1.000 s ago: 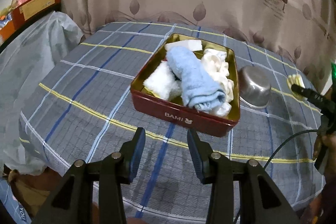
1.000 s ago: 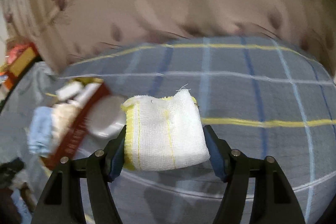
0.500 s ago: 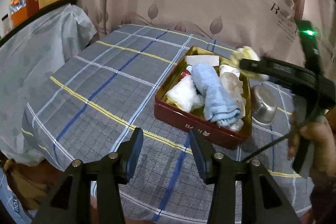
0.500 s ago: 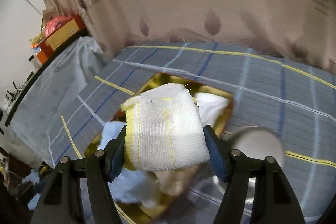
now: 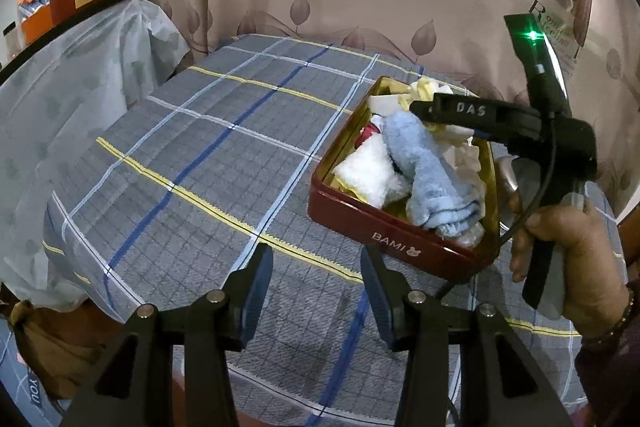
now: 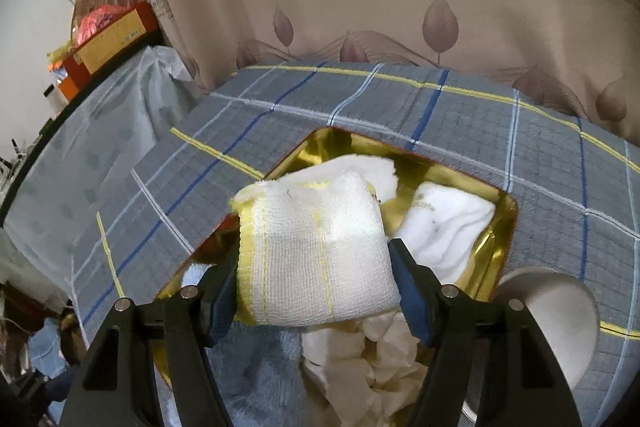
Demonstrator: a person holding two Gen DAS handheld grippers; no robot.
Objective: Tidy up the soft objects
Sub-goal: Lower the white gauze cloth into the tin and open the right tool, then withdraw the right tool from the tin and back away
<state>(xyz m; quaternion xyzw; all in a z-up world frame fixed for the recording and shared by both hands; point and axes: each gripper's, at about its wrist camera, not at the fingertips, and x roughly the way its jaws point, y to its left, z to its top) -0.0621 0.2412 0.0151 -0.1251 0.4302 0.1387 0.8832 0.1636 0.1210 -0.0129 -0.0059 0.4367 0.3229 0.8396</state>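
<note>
Gauze cloth (image 6: 316, 251), white with yellow stripes, folded, sits clamped between the jaws of the right gripper (image 6: 316, 267). A second ago it hung over bare checked cloth well off to the side; now it hangs directly above the red tin (image 5: 400, 239), over the gold-lined far end. Judgement: carry phase is done, release into the tin is the next step.

Left gripper (image 5: 316, 291) hovers low over the surface (image 5: 200, 155) just in front of the tin, jaws apart, holding nothing. It has swung left over the last second, so the tin now sits to its right.

Tin contents, left view: rolled blue towel (image 5: 432, 179), white fluffy cloth (image 5: 372, 175), crumpled cream cloths (image 5: 468, 163) along the right side. Right view adds a white folded cloth (image 6: 444, 227) at the far end. Tin looks nearly full; the open gold patch at the far corner seems the likeliest landing spot.

Hard to make out:
- Whether the gauze touches the cloths beneath it; cannot tell.
- Metal bowl (image 6: 556, 315) beside the tin, overexposed in the right view, mostly hidden behind the right gripper's handle in the left.
- Small red item under the blue towel, unidentifiable.
- Tin's near end cut off in the right view.
</note>
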